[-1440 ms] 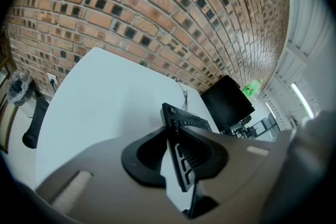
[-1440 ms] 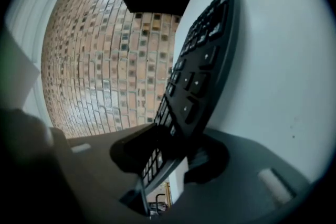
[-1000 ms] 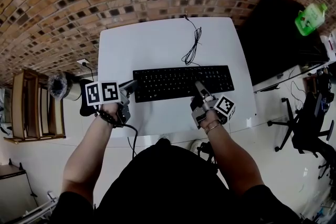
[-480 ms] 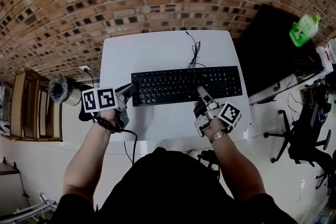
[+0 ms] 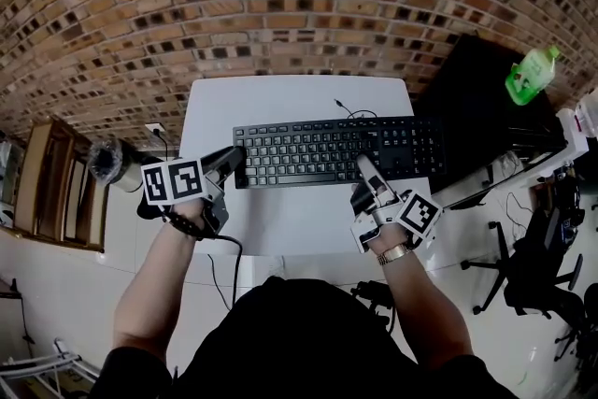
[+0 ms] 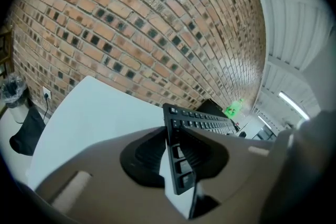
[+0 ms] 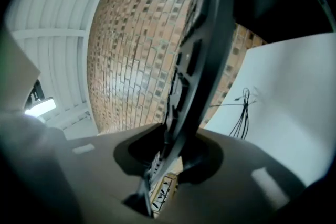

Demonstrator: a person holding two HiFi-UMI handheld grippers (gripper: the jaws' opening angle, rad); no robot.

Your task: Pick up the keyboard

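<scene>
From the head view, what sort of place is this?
Probably an office or lab workspace: a white table by a brick wall, a keyboard with its cable, and a wheeled office chair at right.

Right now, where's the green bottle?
Head view, upper right: the green bottle sits by the black surface, right of the white table and the keyboard.
</scene>
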